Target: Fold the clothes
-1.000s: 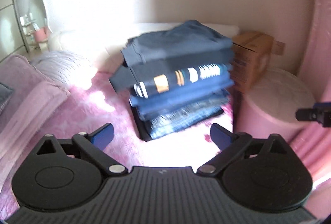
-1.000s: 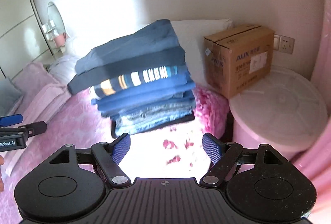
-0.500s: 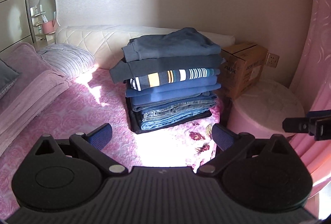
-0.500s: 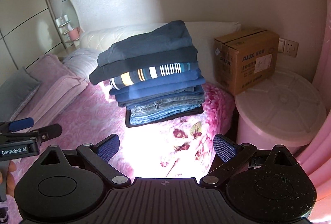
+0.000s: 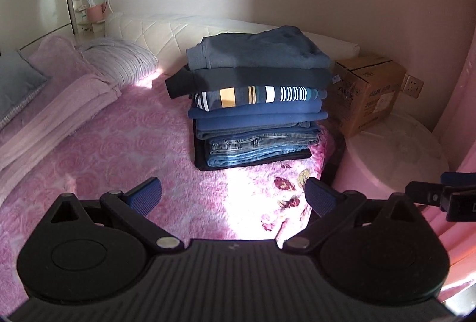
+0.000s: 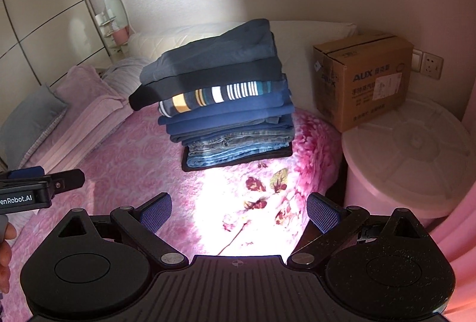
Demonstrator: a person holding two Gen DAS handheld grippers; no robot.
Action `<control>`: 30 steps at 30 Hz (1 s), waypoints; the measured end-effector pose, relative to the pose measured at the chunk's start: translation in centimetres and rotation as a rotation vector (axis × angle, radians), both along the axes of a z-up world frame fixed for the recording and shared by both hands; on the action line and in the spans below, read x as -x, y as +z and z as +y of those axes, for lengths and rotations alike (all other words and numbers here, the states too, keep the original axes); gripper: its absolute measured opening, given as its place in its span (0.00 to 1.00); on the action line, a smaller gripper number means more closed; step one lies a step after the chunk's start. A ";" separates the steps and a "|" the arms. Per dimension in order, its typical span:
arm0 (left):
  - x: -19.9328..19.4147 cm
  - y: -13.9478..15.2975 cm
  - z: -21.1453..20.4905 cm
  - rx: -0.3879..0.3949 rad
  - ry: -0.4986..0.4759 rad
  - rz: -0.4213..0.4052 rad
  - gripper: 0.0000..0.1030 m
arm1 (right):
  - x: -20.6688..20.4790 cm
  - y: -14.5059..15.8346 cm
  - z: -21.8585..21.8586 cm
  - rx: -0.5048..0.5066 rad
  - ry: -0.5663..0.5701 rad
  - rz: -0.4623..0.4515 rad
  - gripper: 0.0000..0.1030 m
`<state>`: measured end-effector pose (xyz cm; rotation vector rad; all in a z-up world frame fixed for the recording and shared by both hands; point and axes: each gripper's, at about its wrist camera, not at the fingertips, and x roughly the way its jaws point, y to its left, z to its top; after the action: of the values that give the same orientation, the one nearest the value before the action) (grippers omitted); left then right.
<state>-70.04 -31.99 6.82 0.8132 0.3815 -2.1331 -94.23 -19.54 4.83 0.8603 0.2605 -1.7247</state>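
Left gripper (image 5: pixel 233 197): jaws wide apart, nothing btwn them. Right gripper (image 6: pixel 239 213): jaws have just been opening, now spread full, nothing btwn them. Stack of folded clothes (image 5: pixel 257 104) sits on pink bedspread (image 5: pixel 119 149), ahead of both jaw sets, well clear of pads. Cardboard box (image 6: pixel 364 81): taped shut, contents not visible; stands on white round lid (image 6: pixel 416 149) of pink tub, ahead and right of jaws. Sunlit bedspread patch lies directly btwn jaws.

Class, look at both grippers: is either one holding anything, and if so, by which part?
Nothing is held. The left gripper and right gripper are both open over the pink bedspread, short of the stack of folded clothes.
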 end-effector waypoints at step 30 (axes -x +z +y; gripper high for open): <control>-1.3 0.9 2.7 -0.007 0.061 -0.064 0.98 | -3.2 3.1 -0.9 -0.014 0.083 0.070 0.97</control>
<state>-68.73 -29.33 7.68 0.8607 0.3761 -2.0451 -91.05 -20.42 7.97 0.7894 0.3503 -1.6796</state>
